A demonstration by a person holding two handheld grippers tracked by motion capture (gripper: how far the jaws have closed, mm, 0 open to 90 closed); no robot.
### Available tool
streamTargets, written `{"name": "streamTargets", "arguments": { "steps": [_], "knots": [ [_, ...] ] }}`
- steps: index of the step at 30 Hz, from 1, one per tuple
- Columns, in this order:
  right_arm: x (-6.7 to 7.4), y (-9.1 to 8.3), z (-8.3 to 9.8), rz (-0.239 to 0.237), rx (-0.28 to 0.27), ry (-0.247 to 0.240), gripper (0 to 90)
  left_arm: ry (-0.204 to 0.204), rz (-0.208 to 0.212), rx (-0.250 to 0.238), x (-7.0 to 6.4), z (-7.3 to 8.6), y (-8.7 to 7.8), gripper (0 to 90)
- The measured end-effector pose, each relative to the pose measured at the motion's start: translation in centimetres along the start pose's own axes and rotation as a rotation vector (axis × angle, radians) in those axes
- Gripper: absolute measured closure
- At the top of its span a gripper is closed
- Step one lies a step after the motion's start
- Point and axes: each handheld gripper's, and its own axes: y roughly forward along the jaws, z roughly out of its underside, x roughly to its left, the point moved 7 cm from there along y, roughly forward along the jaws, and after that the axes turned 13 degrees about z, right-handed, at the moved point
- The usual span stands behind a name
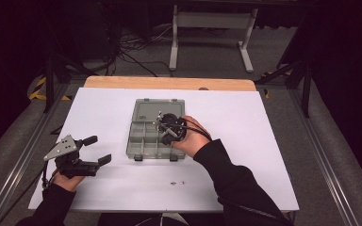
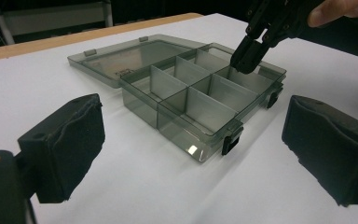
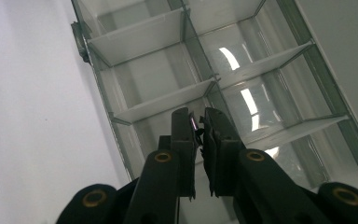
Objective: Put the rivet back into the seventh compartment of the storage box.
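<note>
A clear grey compartment box [image 1: 131, 141] lies open at the table's middle, its lid [image 1: 156, 109] folded flat behind it. My right gripper [image 1: 166, 132] points down into a right-hand compartment, as the left gripper view also shows, with the right gripper [image 2: 244, 60] over the box [image 2: 177, 126]. In the right gripper view its jaws [image 3: 198, 119] stand almost together over the dividers [image 3: 158, 102], pinching a tiny shiny part [image 3: 193, 123]. My left gripper [image 1: 100, 149] rests on the table left of the box, jaws wide apart with nothing between its pads [image 2: 70, 140].
Two tiny metal parts [image 1: 176, 182] lie on the white sheet in front of the box. The wooden table edge [image 1: 169, 83] runs along the back. A white frame [image 1: 212, 28] stands on the floor beyond.
</note>
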Motion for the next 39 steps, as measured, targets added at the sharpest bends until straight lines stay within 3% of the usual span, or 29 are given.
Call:
{"name": "streamTargets", "arguments": {
  "steps": [28,39],
  "knots": [
    [0.7,2.2,0.2,-0.012,0.043,-0.025,82.6,-0.001,0.004,0.003,0.0,0.0,0.0,6.3],
    [0.6,0.2,-0.5,0.022,-0.027,-0.015,58.8,-0.001,0.003,0.001,0.0,0.0,0.0,6.3]
  ]
}}
